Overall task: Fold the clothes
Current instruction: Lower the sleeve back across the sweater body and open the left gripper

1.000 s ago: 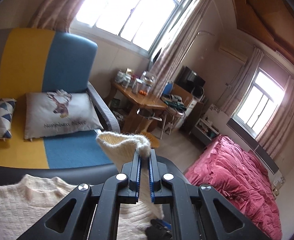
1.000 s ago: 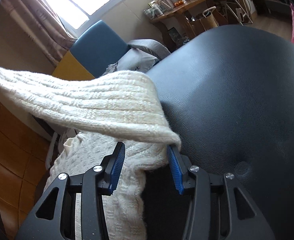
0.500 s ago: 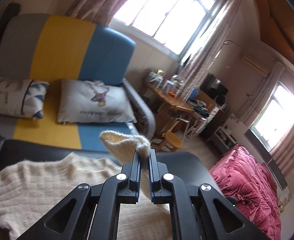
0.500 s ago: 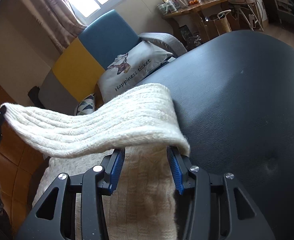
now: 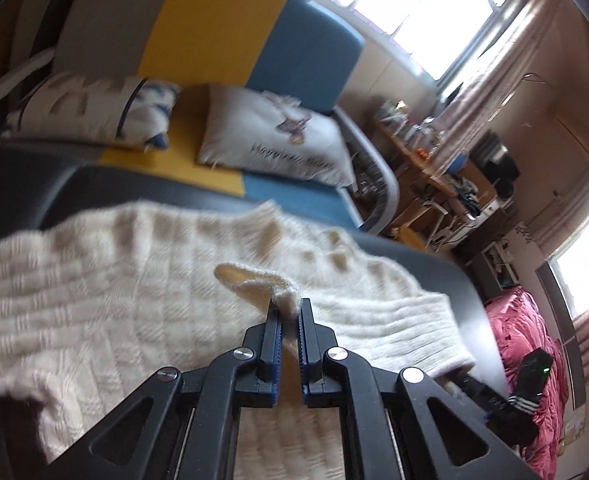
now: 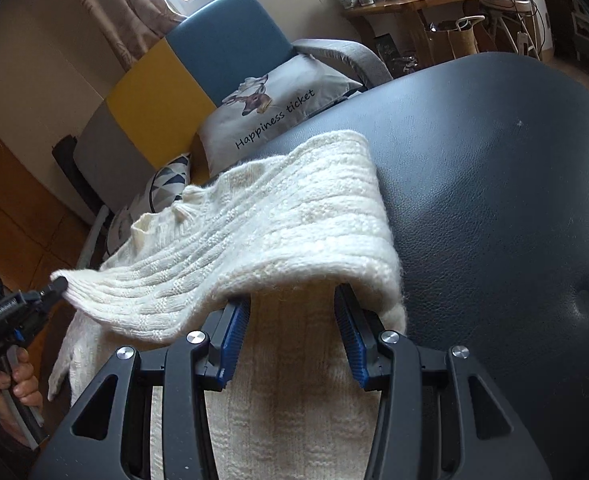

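Left wrist view: the left gripper, black with blue ribbed pads, was clamped on a folded edge of the cream-white cable-knit sweater, a tuft of knit standing up between its nearly closed jaws. Most of the sweater lay spread on the black padded leather table, reaching from near that table's far edge back toward the camera. Beyond the table stood the sofa with grey, yellow and blue panels, carrying a white cushion printed with a deer head and a cushion with a blue triangle pattern. Beside the table's right end a pink quilted bedspread was visible. This view was blurred.

Right wrist view: the right gripper had its jaws spread apart, and the ribbed hem band of the sweater was draped across the tips of both; whether the pads touched the knit could not be told, since the band hid the tips. The band ran leftward across the table to the left gripper, which pinched its far corner beyond the table's left edge. A hand gripped that tool's handle. More of the sweater lay flat on the table beneath the raised band, between the right gripper's fingers. Behind the table the deer cushion showed the words "Happiness ticket", and a wooden side table bearing jars stood farther back.
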`<state>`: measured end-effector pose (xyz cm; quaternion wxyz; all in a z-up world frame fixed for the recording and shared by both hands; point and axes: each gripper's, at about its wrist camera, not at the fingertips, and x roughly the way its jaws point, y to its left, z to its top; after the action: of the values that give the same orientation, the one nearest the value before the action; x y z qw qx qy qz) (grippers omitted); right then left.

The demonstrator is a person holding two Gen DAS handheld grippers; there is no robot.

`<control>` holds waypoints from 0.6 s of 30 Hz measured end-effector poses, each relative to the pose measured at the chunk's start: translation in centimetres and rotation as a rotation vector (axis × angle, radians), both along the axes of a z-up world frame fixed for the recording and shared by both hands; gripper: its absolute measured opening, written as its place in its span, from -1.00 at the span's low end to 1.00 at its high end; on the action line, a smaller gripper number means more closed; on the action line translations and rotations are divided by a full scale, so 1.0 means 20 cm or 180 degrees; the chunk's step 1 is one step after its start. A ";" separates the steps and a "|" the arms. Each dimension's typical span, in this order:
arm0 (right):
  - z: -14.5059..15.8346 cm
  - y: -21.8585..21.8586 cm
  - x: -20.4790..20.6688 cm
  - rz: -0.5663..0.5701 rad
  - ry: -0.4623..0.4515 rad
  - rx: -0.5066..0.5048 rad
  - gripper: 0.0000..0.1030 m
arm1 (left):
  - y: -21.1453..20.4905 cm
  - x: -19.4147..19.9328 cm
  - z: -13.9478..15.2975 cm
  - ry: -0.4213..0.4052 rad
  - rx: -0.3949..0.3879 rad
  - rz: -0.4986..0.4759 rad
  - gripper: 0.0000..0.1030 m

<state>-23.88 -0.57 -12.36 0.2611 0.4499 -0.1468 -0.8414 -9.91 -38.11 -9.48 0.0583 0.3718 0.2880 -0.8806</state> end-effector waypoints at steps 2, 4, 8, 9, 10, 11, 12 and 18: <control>0.00 0.00 0.01 0.0012 -0.0001 0.0029 -0.09 | -0.01 0.01 -0.05 -0.0064 -0.0005 0.0002 -0.89; -0.01 -0.01 0.01 0.0021 -0.0002 0.0052 -0.09 | -0.01 0.02 -0.09 -0.0119 0.0001 0.0009 -0.89; -0.01 -0.03 0.02 0.0053 0.0024 0.0140 -0.09 | -0.03 0.04 -0.16 -0.0209 0.0026 0.0016 -0.89; 0.00 -0.03 0.02 0.0063 0.0035 0.0169 -0.09 | -0.03 0.04 -0.18 -0.0243 0.0033 0.0009 -0.89; 0.00 -0.04 0.02 0.0074 0.0046 0.0198 -0.09 | -0.03 0.04 -0.21 -0.0276 0.0059 0.0000 -0.89; 0.00 -0.05 0.02 0.0085 0.0057 0.0226 -0.09 | -0.04 0.05 -0.22 -0.0299 0.0087 0.0003 -0.89; 0.00 -0.05 0.03 0.0095 0.0068 0.0255 -0.09 | -0.05 0.06 -0.24 -0.0320 0.0116 0.0009 -0.88; 0.01 -0.07 0.04 0.0182 0.0101 0.0370 -0.09 | -0.10 0.11 -0.27 -0.0268 0.0281 -0.0003 -0.77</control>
<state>-23.03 -1.99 -12.17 0.2607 0.4549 -0.0807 -0.8477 -7.63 -40.18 -14.85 0.0535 0.4108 0.3237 -0.8506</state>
